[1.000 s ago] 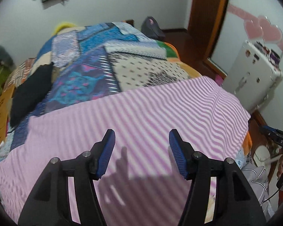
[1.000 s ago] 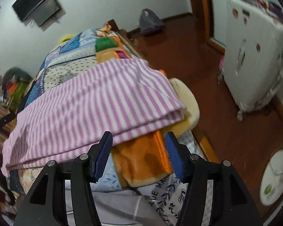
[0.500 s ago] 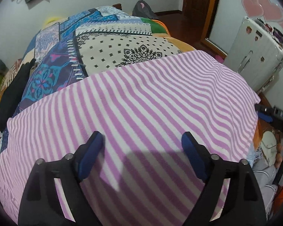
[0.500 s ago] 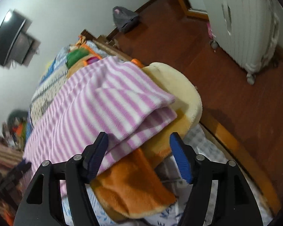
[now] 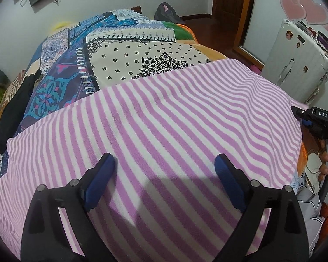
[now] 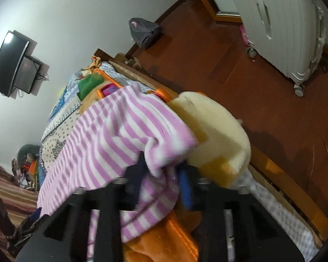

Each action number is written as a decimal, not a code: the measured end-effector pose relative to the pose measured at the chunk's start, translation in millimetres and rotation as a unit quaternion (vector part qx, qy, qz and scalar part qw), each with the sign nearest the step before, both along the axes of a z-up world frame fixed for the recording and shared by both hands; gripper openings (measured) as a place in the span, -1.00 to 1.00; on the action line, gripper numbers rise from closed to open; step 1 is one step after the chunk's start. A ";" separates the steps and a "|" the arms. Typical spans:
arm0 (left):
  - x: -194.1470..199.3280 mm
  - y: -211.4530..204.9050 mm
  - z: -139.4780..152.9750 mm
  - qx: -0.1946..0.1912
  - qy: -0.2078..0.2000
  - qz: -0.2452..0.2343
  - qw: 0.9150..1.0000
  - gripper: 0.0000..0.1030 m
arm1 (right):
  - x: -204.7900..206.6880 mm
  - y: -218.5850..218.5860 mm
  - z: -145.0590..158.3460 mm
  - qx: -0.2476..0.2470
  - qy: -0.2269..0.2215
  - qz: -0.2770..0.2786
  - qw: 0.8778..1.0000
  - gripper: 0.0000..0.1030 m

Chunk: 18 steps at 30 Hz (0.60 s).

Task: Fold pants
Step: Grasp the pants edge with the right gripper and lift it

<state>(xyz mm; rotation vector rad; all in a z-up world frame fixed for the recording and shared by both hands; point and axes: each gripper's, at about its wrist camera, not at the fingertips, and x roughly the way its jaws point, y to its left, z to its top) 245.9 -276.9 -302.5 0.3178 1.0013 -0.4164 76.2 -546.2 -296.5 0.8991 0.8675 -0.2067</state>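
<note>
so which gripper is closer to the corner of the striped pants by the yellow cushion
Right. The right gripper is closing on that corner of the striped pants; the left gripper hangs opening over their middle.

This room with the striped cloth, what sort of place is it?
Most likely a home bedroom: a bed under a patchwork quilt, a television mounted on the wall, and a white suitcase standing on the wooden floor.

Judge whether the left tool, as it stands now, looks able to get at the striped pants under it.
Probably yes. The left tool is opening, with nothing between its fingers, right over the flat striped pants; no other object lies between them. The right tool is closing on the pants' far edge, well clear of the left.
</note>
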 end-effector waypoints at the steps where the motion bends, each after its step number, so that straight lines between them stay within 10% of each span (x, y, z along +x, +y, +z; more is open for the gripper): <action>1: -0.1 0.2 0.3 0.000 0.000 0.000 1.000 0.82 | 1.5 0.9 3.7 -0.006 -0.002 0.003 1.000 -0.78; 18: -22.3 70.3 65.8 -0.062 -0.038 0.043 0.996 0.82 | 29.9 70.0 154.0 -0.121 -0.125 0.118 0.978 -0.81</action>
